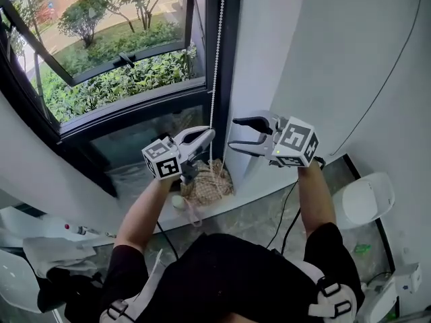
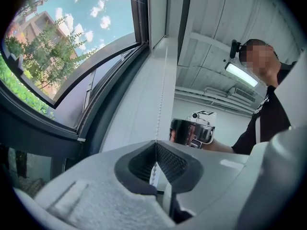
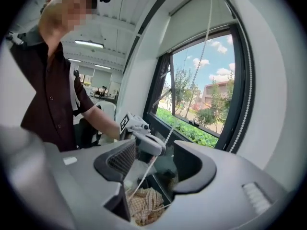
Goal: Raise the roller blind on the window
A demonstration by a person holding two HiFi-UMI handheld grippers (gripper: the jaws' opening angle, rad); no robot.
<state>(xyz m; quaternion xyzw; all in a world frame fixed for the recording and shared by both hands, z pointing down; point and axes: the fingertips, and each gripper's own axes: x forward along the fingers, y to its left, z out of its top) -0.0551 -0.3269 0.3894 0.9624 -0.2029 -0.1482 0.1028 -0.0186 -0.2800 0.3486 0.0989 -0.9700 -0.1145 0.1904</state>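
- White bead chain (image 1: 215, 66) hangs along the dark window frame (image 1: 232, 59); your left tool (image 1: 200, 138) is clamped on it, jaws together.
- Checked cloth (image 1: 205, 187) lies on the sill (image 1: 259, 187) below both tools.
- Your right tool (image 1: 236, 132) gapes wide, empty, just right of the chain.
- The roller blind (image 3: 196, 20) sits high across the window's top.

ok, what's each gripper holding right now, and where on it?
Left gripper pinches the bead chain low on its hanging run. Right gripper is open and holds nothing.
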